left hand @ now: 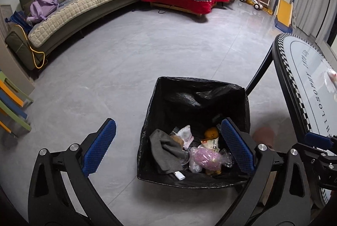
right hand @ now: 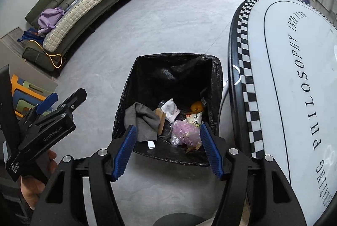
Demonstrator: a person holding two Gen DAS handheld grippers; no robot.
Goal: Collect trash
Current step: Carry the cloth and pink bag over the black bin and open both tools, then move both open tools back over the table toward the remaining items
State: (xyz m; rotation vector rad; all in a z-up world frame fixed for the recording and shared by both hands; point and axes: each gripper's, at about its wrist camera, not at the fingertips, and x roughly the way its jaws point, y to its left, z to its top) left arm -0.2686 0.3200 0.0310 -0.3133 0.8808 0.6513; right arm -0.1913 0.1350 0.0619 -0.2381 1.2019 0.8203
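Observation:
A bin lined with a black bag (left hand: 200, 81) (right hand: 174, 57) stands on the grey floor beside the table. Inside lie a grey cloth (left hand: 166, 150) (right hand: 143, 118), a pink plastic bag (left hand: 205, 157) (right hand: 185, 131), a snack packet (left hand: 212, 142) (right hand: 194, 117), an orange fruit (left hand: 211, 132) (right hand: 197, 106) and a small white item (left hand: 179, 176) (right hand: 151, 145). My left gripper (left hand: 168, 124) hangs open over the bin's near left side, holding nothing; a hand holds it at the left of the right wrist view (right hand: 52, 104). My right gripper (right hand: 167, 128) is open and empty above the bin's near edge.
An oval table with a checkered rim (left hand: 282, 70) (right hand: 244, 70) stands right of the bin, with a crumpled clear wrapper (left hand: 330, 78) on it. A curved green sofa (left hand: 63, 15) lines the far wall. Coloured stools (left hand: 12, 108) stack at the left.

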